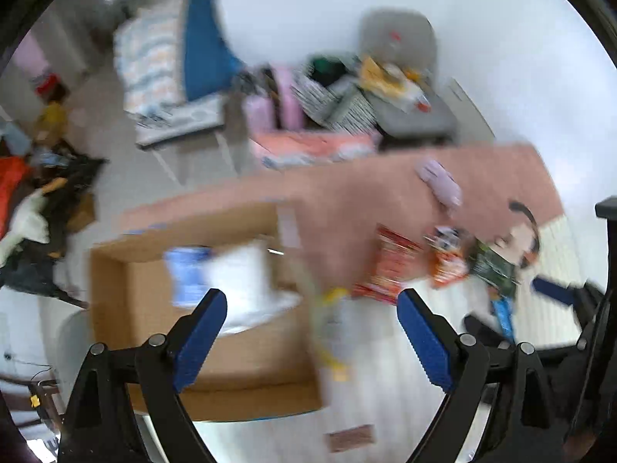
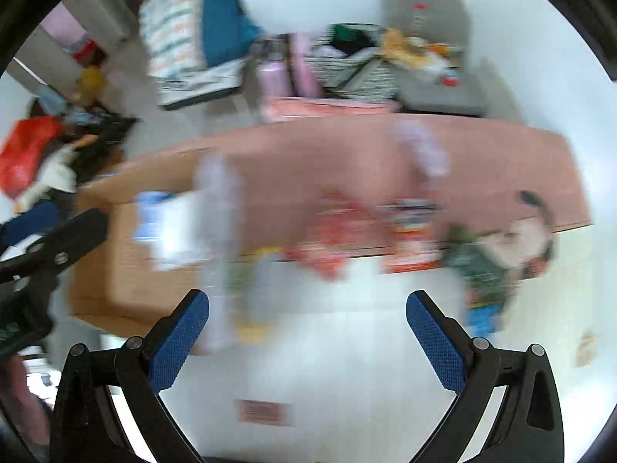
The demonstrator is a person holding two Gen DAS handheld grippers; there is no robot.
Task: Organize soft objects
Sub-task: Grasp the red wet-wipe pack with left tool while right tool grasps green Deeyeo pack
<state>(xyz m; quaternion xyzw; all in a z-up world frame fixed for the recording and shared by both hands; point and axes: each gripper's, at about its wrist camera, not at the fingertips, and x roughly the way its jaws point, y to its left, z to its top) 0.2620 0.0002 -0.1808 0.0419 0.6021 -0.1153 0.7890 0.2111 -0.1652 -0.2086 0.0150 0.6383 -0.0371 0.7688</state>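
Both views are motion-blurred. An open cardboard box (image 1: 115, 308) (image 2: 100, 270) stands on the white table at the left, with a white and blue soft pack (image 1: 231, 281) (image 2: 166, 227) inside. Red and orange snack packets (image 1: 389, 266) (image 2: 335, 227), a green packet (image 1: 495, 270) (image 2: 478, 266) and a doll-faced soft item (image 1: 516, 239) (image 2: 528, 231) lie along the edge of a pink sheet (image 1: 385, 185) (image 2: 347, 154). A lilac soft item (image 1: 441, 183) (image 2: 424, 146) lies on the sheet. My left gripper (image 1: 312, 308) is open and empty beside the box. My right gripper (image 2: 308, 308) is open and empty above the table.
A grey chair (image 1: 401, 38) (image 2: 424, 7), a striped bag (image 1: 339, 100) (image 2: 358, 73), pink items and a patterned pillow (image 1: 150, 61) (image 2: 169, 27) stand behind the table. Clothes lie heaped on the floor at the left (image 1: 34, 208) (image 2: 34, 154). The other gripper shows at each view's edge (image 1: 559, 293) (image 2: 46, 247).
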